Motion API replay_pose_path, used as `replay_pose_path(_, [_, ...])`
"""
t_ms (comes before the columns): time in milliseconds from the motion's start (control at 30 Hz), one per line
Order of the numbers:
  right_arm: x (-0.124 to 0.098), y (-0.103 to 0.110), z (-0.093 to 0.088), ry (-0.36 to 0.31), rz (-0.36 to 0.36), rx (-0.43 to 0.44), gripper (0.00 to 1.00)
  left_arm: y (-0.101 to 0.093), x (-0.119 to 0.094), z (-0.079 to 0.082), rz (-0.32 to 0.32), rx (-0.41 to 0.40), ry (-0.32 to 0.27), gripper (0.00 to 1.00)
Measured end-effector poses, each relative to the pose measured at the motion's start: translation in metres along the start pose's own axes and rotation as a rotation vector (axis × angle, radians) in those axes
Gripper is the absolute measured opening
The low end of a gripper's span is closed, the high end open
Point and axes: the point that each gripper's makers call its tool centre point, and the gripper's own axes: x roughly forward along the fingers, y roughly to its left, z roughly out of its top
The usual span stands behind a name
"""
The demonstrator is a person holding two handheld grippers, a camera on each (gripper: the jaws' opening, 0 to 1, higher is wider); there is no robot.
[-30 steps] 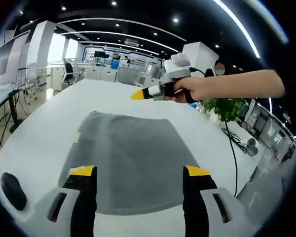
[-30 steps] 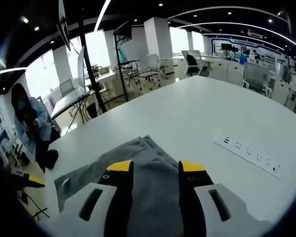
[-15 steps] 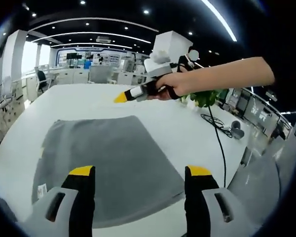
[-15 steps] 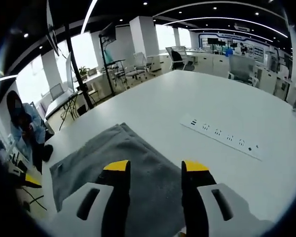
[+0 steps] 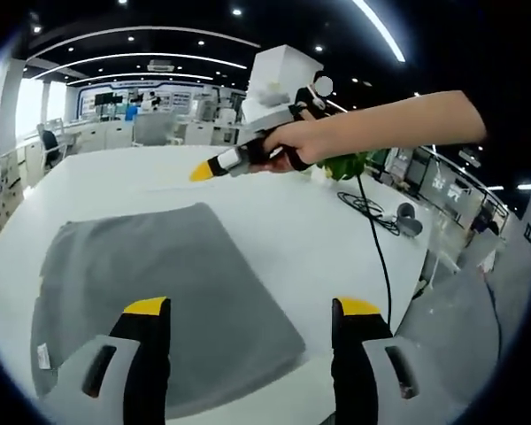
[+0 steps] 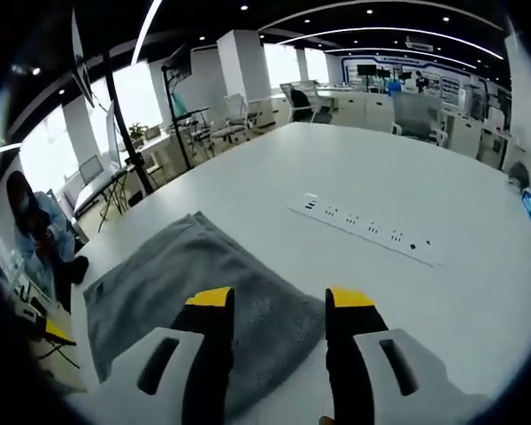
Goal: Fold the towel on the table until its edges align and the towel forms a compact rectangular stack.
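Note:
A grey towel (image 5: 150,283) lies flat on the white table (image 5: 274,212), with a small white label (image 5: 42,356) near one corner. My left gripper (image 5: 250,310) hovers above the towel's near right corner, jaws wide apart and holding nothing. Beyond the towel, a hand holds my right gripper (image 5: 203,170) in the air, its yellow tips pointing left. In the right gripper view the towel (image 6: 177,279) spreads under and to the left of my right gripper (image 6: 279,299), which is open and holds nothing.
A white power strip (image 6: 367,232) lies on the table past the towel. A black cable (image 5: 376,248) trails over the table edge near a green plant (image 5: 347,166). A person (image 6: 31,226) sits beside the table. Office chairs and desks stand further back.
Both cameras have swung, so the towel now sits further left in each view and the power strip is nearer the centre. The towel has not moved. Both grippers stay open.

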Motion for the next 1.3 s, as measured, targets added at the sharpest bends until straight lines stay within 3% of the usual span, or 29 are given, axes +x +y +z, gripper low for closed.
replay_pose_path(267, [0.003,-0.010,-0.014,0.014,0.000,0.015,0.40,-0.018,0.014,-0.018,-0.048,0.016,0.066,0.74])
replay_pose_path(500, [0.016,-0.018,-0.028,0.043,0.007,0.021,0.40,-0.041,0.026,-0.040,-0.161,0.047,0.151,0.64])
replay_pose_path(700, [0.016,-0.021,-0.040,0.063,0.006,0.034,0.40,-0.051,0.033,-0.048,-0.194,0.042,0.172,0.57])
replay_pose_path(800, [0.021,-0.025,-0.045,0.074,0.006,0.036,0.39,-0.060,0.036,-0.058,-0.252,0.061,0.201,0.46])
replay_pose_path(867, [0.025,-0.029,-0.049,0.083,0.005,0.039,0.39,-0.064,0.039,-0.062,-0.258,0.064,0.210,0.42])
replay_pose_path(1067, [0.027,-0.027,-0.058,0.102,0.007,0.049,0.38,-0.064,0.045,-0.076,-0.259,0.070,0.251,0.40])
replay_pose_path(1300, [0.036,-0.030,-0.065,0.115,0.006,0.068,0.37,-0.065,0.052,-0.080,-0.264,0.064,0.256,0.36])
